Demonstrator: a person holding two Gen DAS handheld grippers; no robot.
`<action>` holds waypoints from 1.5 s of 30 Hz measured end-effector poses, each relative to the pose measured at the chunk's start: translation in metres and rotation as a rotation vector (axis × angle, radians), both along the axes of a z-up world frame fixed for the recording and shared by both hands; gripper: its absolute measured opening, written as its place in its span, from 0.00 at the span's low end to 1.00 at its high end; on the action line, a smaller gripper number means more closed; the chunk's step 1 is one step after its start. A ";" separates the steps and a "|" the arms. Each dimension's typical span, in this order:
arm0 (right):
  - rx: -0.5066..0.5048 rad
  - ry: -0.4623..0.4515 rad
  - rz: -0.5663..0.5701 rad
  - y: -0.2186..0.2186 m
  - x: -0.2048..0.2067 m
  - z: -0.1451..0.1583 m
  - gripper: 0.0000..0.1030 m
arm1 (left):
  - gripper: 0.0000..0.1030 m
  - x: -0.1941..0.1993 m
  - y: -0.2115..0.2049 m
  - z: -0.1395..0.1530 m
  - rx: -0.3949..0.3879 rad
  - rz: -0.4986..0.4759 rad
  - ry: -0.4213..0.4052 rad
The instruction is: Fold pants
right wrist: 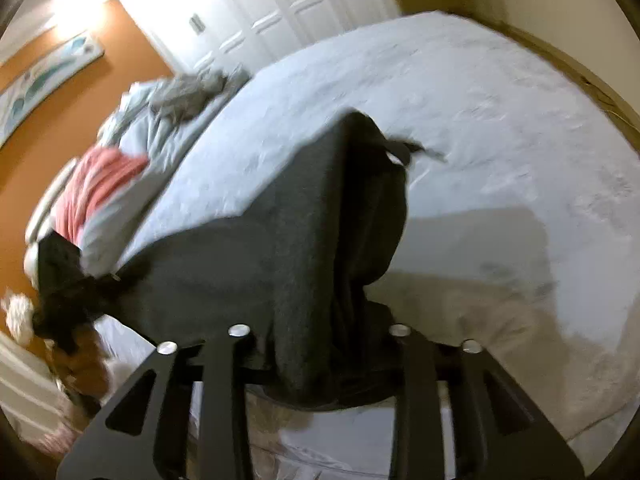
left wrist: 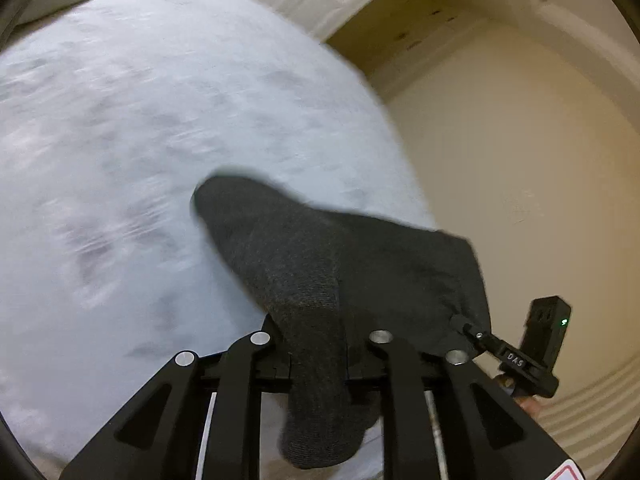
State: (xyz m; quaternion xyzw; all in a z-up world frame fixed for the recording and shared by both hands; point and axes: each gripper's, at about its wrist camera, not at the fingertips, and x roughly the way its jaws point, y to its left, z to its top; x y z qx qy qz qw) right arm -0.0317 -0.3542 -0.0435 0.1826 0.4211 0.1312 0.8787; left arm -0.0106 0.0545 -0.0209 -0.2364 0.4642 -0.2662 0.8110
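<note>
Dark grey knit pants [left wrist: 320, 264] clamped in left gripper [left wrist: 320, 344] and right gripper [right wrist: 320, 340], stretched taut above pale blue bedspread [right wrist: 500, 128] for folding.

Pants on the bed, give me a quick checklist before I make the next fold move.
1. Left tool has the dark grey pants bunched between its fingers: ok.
2. Right tool has cloth between its fingers too: ok.
3. Cloth spans between both tools, right tool visible at the far corner: ok.
4. Bare light bedcover ahead for laying down: ok.
5. Pants flat and free of twists: not ok, they hang in bunched folds.
6. Legs aligned edge to edge: cannot tell, pictures blurred.
</note>
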 end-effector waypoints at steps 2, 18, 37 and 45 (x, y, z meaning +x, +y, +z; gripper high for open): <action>-0.090 0.086 -0.018 0.014 0.001 -0.035 0.47 | 0.64 -0.008 0.011 -0.026 0.089 0.042 0.072; 0.123 0.185 -0.129 0.010 -0.013 -0.081 0.75 | 0.84 -0.040 -0.022 -0.070 0.213 0.040 0.068; 0.028 0.176 -0.153 0.037 0.004 -0.082 0.60 | 0.84 -0.037 -0.026 -0.067 0.292 0.032 -0.018; 0.101 0.094 -0.109 0.044 -0.017 -0.058 0.29 | 0.15 -0.038 -0.001 -0.045 0.106 0.020 -0.034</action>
